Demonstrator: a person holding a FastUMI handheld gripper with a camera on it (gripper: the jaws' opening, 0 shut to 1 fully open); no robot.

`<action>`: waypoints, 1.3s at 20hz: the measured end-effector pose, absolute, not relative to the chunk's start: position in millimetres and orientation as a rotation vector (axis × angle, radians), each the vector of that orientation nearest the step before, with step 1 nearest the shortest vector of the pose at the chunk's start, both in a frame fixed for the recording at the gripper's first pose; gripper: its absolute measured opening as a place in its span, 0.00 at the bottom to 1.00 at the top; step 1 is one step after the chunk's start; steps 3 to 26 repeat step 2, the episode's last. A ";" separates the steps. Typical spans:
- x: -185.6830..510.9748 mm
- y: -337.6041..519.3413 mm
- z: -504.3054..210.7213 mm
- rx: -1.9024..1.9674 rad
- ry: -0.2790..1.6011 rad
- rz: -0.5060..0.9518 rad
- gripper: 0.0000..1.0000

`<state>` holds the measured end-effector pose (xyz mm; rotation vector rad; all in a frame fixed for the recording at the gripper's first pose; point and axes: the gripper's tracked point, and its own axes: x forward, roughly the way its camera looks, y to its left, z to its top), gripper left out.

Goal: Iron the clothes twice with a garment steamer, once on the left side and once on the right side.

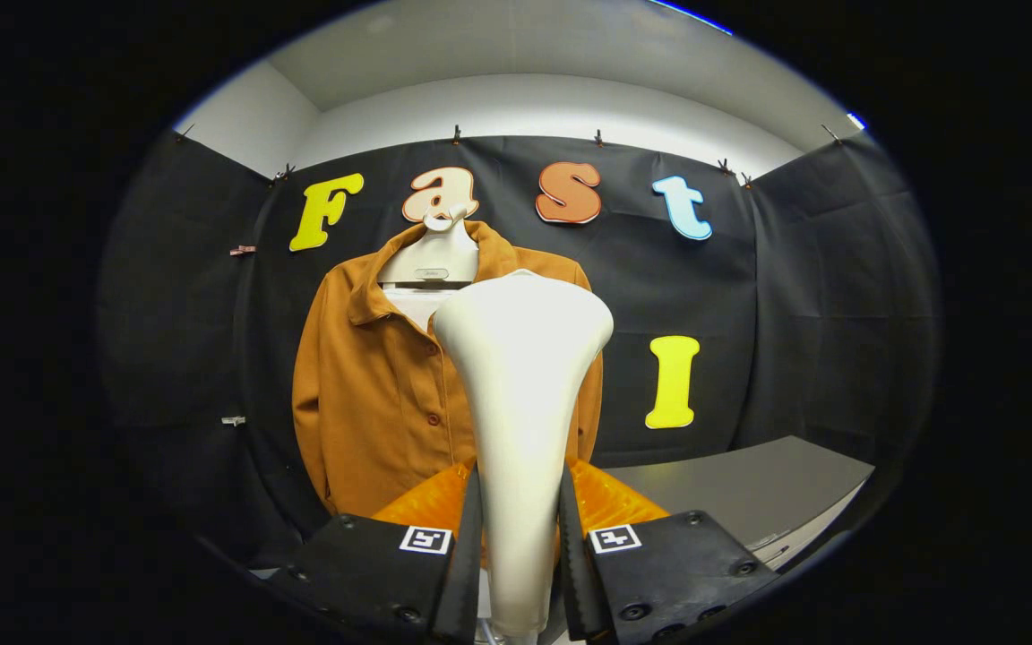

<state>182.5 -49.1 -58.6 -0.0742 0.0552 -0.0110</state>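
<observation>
We are gripping the garment steamer in front of the hanging shirt.

Our claw (pixel 520 546) is clamping the white garment steamer (pixel 520 376) by its handle, both fingers pressing on its sides, and we are holding it upright with its wide head rising ahead of us. Beyond it, the brown button-up shirt (pixel 373 394) is hanging on a white hanger (pixel 434 255) against the booth wall, the steamer overlapping its right half. A grey counter (pixel 749 493) is lying to the right.
</observation>
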 end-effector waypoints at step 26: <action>184.1 -49.8 -57.2 -0.073 0.051 -0.010 0.41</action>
